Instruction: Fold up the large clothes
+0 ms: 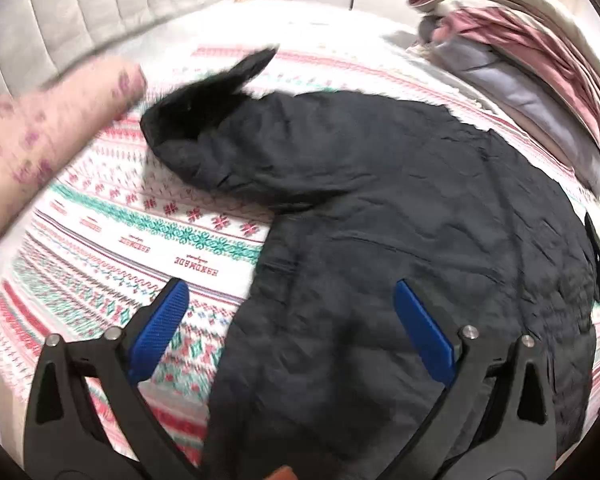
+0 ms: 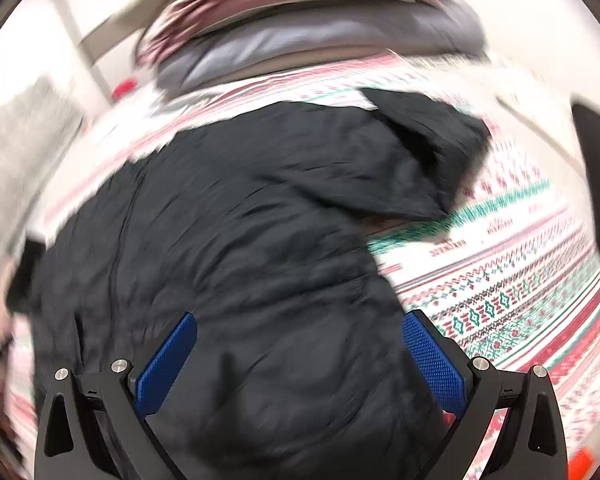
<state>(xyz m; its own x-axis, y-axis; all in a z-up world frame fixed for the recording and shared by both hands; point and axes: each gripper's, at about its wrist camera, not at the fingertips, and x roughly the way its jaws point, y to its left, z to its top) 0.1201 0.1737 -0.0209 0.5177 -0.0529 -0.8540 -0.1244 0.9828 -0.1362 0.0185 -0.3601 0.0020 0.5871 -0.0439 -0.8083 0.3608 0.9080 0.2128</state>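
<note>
The dark jacket [image 1: 400,208] lies spread on the patterned bed [image 1: 140,240], one sleeve out at ten o'clock, folding seemingly barely begun; left tool [image 1: 290,320] and right tool [image 2: 300,356] gape empty.

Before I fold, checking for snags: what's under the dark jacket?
The dark jacket lies on the patterned bedsheet, visible around it. Anything beneath the fabric is hidden.
</note>
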